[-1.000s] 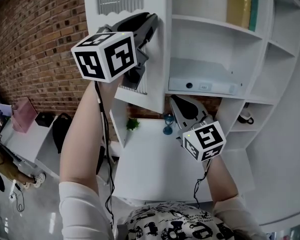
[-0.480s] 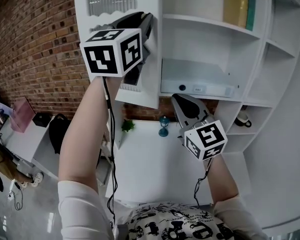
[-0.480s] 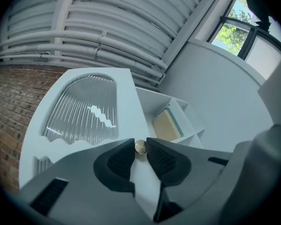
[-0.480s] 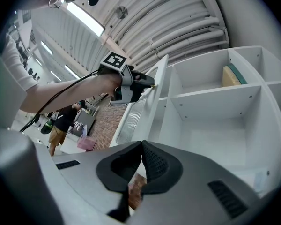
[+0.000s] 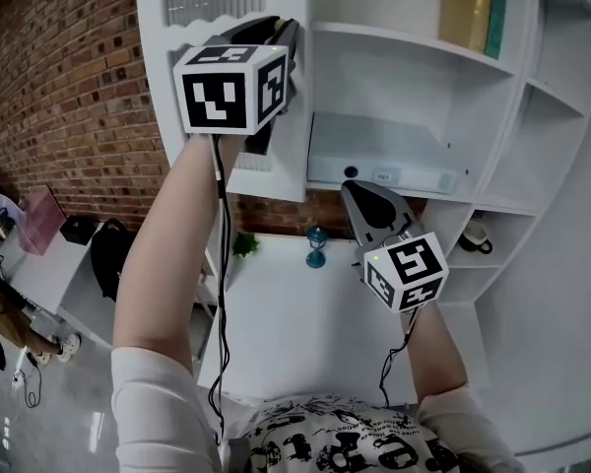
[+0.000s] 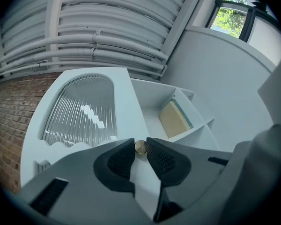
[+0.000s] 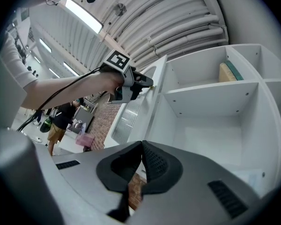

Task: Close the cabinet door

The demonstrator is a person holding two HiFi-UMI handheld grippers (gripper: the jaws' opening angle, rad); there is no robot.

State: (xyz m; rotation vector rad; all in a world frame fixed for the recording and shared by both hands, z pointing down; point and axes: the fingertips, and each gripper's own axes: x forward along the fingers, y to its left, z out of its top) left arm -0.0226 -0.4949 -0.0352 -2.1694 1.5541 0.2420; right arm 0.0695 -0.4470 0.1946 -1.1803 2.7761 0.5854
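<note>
The white cabinet door [image 5: 274, 170] with a ribbed glass pane [image 6: 79, 111] stands part-way open at the left of the shelving. My left gripper [image 6: 140, 150] is shut on its small brass knob [image 6: 140, 146], one pad on each side. In the head view the left gripper [image 5: 292, 32] is raised high against the door's edge. The right gripper view shows the left gripper [image 7: 143, 85] at the door [image 7: 131, 114]. My right gripper [image 5: 359, 191] hangs lower, in front of the shelves, shut with nothing between its pads [image 7: 152, 161].
Open shelves hold a yellow book [image 5: 470, 8] up top, a flat white device [image 5: 384, 170] below it and a mug [image 5: 476, 236] at right. A white table [image 5: 305, 323] carries a small blue ornament [image 5: 316, 247] and a green plant [image 5: 243, 244]. A brick wall [image 5: 69, 87] is at left.
The door has swung to the right, toward the shelves, with my left gripper on its knob. The right gripper has barely shifted in the view.
</note>
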